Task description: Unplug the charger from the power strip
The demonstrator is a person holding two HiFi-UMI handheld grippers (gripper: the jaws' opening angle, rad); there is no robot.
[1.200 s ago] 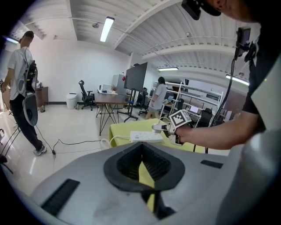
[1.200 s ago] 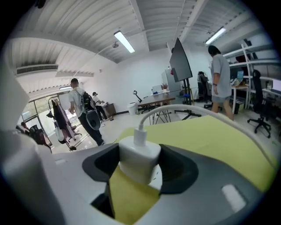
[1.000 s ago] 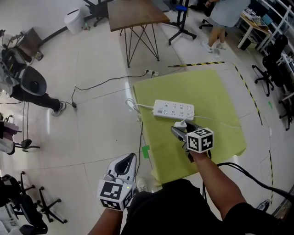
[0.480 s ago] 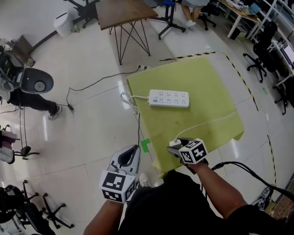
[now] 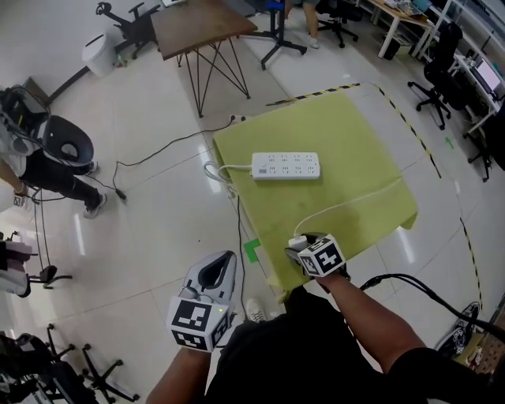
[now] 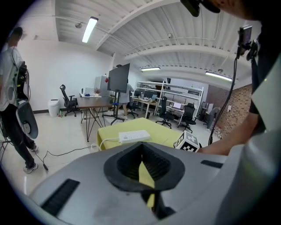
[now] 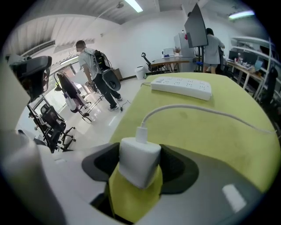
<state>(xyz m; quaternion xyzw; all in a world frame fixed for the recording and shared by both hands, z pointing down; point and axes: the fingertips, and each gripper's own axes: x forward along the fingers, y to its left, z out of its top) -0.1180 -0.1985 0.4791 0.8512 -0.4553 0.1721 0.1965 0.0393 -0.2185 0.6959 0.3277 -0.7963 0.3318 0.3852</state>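
Office-lab: swivel chairs (image 5: 440,72), wooden table (image 5: 197,24), ceiling strip lights (image 6: 89,29), floor hazard tape (image 5: 316,94).

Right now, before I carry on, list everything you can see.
power strip: 1, white, far half of cloth
cloth: 1, yellow-green, spread ahead
charger: 1, white, unplugged, at cloth's near edge
cable: 1, white, from charger rightwards across cloth
wooden table: 1, brown, beyond cloth
bin: 1, white, far left
floor cable: 1, black, left of cloth
person: 1, standing at left
chairs: several, black, room edges
left gripper: 1, shut, empty, near body
right gripper: 1, shut on charger
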